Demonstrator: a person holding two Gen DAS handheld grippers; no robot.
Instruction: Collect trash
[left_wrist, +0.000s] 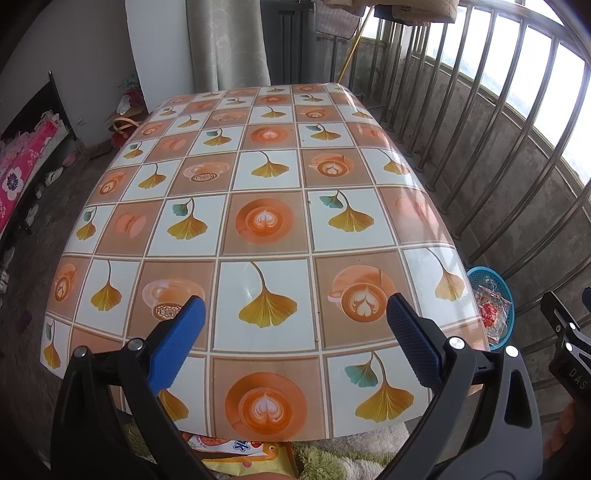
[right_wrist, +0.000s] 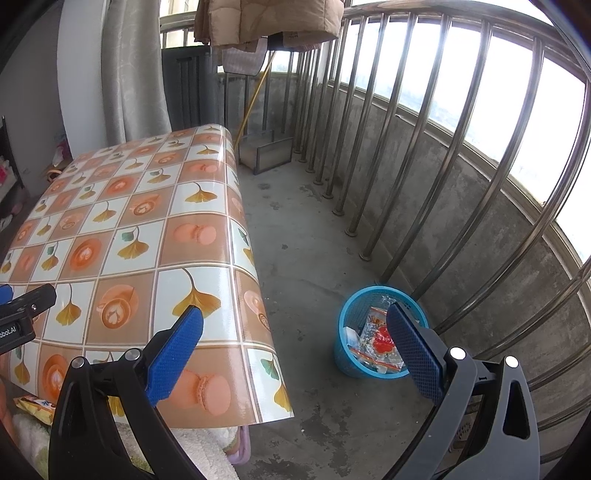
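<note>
both the left gripper (left_wrist: 295, 325) and right gripper (right_wrist: 295, 332) gape wide, holding nothing; right of the table (right_wrist: 122, 206), the blue wastebasket (right_wrist: 347, 354) holds wrappers (right_wrist: 380, 341).

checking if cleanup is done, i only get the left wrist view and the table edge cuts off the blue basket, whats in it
observer: The blue basket stands on the concrete floor by the railing and holds clear and red wrappers.
operator: is the right tool carrying anything
observer: No. The right tool is open with nothing between its fingers, held between the table and the basket.
</note>
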